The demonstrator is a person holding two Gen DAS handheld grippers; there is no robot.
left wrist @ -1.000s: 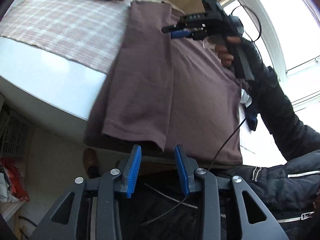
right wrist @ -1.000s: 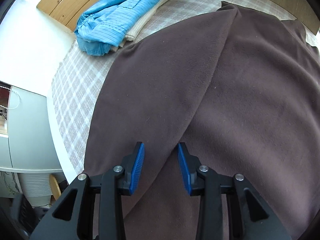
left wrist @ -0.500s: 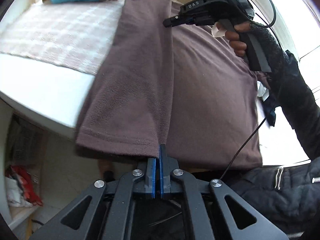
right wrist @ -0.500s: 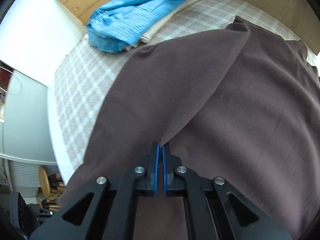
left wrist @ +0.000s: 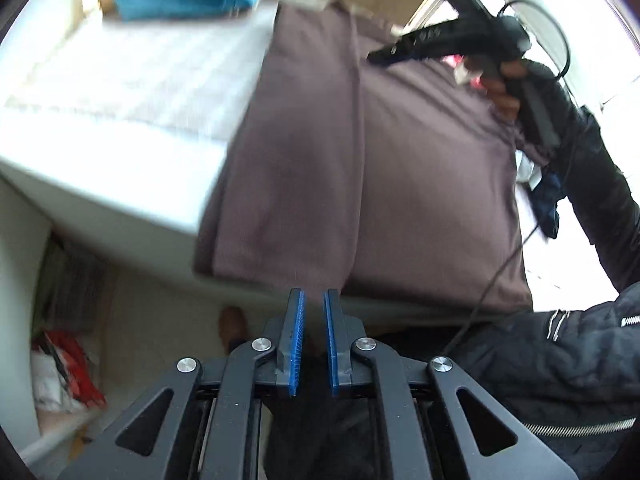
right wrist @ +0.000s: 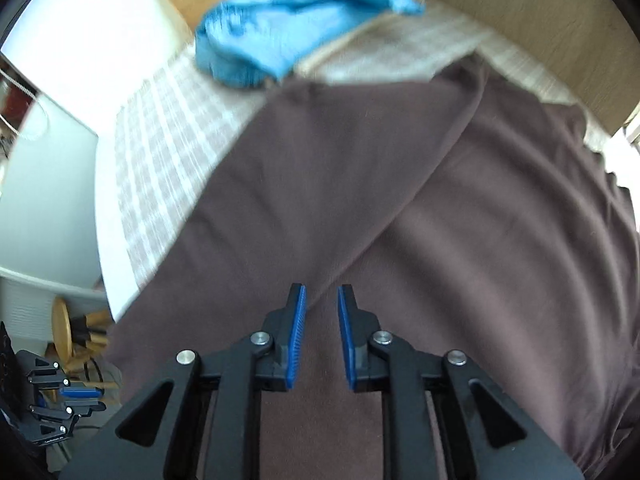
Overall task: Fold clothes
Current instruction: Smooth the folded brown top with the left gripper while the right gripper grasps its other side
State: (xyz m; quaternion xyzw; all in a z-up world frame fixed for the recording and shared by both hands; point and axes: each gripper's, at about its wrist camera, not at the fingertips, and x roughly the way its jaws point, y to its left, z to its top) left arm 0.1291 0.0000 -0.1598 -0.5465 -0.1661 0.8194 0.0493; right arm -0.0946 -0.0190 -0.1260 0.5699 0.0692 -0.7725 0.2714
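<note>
The left gripper (left wrist: 313, 300) has its blue pads slightly apart, empty, just off the near hem of the brown garment (left wrist: 380, 160). The right gripper (right wrist: 321, 300) is likewise parted, holding nothing, above the same cloth. The garment lies on the counter (left wrist: 100, 168), one side panel folded over lengthwise; more folding looks left to do. At 11 o'clock sits a blue garment (right wrist: 296, 36), apparently folded, though blur hampers judging. Lettering on the right gripper's body is too blurred to read.

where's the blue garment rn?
Blue garment lies bunched at the table's far end, on the checked cloth beyond the brown garment; upper left in the left wrist view.
</note>
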